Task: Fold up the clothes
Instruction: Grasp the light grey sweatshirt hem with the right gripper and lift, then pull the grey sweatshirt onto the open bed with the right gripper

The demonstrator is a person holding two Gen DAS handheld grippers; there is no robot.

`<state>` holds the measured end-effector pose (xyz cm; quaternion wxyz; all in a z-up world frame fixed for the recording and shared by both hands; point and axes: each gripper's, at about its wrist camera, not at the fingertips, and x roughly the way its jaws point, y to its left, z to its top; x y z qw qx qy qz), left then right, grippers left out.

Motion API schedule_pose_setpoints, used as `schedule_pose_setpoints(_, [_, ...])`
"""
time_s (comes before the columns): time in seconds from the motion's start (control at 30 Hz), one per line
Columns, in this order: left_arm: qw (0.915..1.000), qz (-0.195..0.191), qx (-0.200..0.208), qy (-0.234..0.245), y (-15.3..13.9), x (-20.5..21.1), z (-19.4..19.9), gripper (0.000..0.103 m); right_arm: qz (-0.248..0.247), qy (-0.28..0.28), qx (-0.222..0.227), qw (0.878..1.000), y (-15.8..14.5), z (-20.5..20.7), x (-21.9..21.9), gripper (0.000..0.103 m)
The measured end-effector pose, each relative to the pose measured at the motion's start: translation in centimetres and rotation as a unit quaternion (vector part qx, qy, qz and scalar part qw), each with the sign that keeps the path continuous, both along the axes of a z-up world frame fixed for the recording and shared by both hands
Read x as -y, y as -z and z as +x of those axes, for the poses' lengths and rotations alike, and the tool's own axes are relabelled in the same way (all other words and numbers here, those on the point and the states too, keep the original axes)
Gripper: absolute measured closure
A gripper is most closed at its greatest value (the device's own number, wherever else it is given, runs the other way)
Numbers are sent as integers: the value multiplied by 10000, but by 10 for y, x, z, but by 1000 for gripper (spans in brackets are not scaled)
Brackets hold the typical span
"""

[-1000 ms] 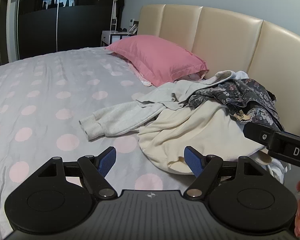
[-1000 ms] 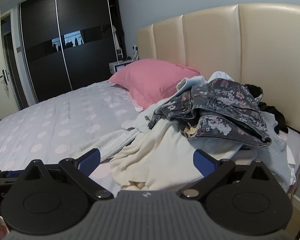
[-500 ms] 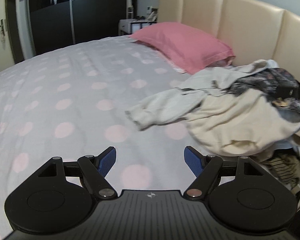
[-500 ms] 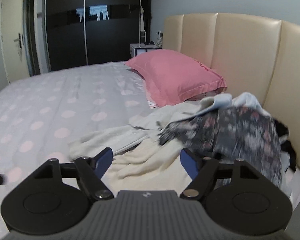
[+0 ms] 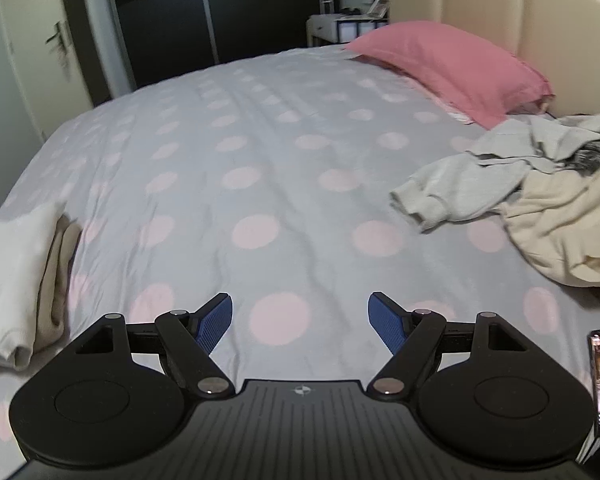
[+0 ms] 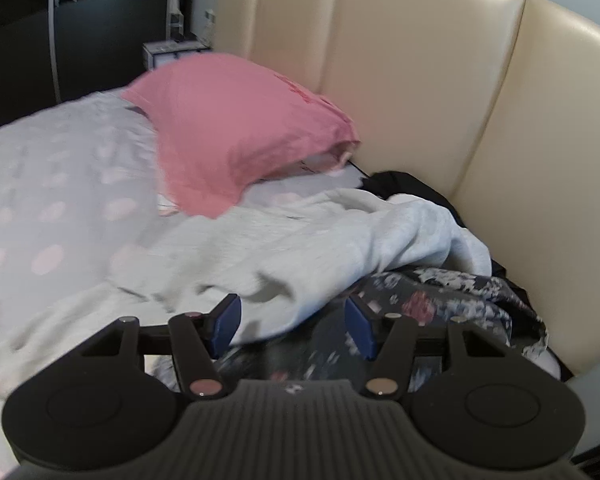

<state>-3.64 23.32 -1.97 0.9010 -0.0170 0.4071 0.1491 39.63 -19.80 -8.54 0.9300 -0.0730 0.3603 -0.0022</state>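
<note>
Left gripper: hovering above the bed, pointing across its bare middle toward the far side; blue-padded fingers spread wide with nothing between them, touching no cloth.
Right gripper: pointing toward the head end of the bed, low over the clothes heaped there; fingers parted, with only a moderate gap, and nothing clamped between them. Whether the pads are touching the cloth cannot be told; the view is blurred.
Hands: not showing in either view.
</note>
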Motion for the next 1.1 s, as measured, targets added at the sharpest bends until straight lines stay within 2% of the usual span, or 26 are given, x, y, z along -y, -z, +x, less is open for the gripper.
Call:
schedule_pose_setpoints(0.03, [10000,-38,-39,-27,1,-4,-1,28,-39,50,-57,10000,3,8,0,44])
schedule_pose_setpoints(0.1, [9999,-71,-91,-55,3,-10,-2,28,-154,167,-86,9997,9,20,2,54])
schedule_pose_setpoints(0.13, [9999,-67,-101,-82,4,-13,-2,28,-211,171,-64,9996,10,24,1,55])
schedule_pose_setpoints(0.23, [9998,-62,-113,-173,7,-20,-3,28,-383,184,4,9991,13,34,0,75])
schedule_pose_setpoints(0.27, [9997,-69,-118,-203,8,-23,-4,28,-441,189,26,9988,13,37,-1,86])
schedule_pose_setpoints(0.37, [9994,-68,-148,-300,9,-30,-5,28,-602,145,139,9980,12,45,-5,97])
schedule_pose_setpoints(0.57, [9986,-172,-57,-492,3,-40,-10,29,-689,-689,804,9920,-38,25,-52,98])
schedule_pose_setpoints(0.77, [9977,-107,355,-575,-20,-42,-24,29,-449,-1756,1287,9750,-106,-35,-134,98])
schedule_pose_setpoints(0.93, [9949,-128,771,-641,-45,-44,-45,29,-159,-2565,1537,9541,-152,-109,-179,98])
schedule_pose_setpoints(1.1, [9906,-79,1159,-724,-68,-49,-70,29,146,-3331,1843,9246,-201,-193,-216,98])
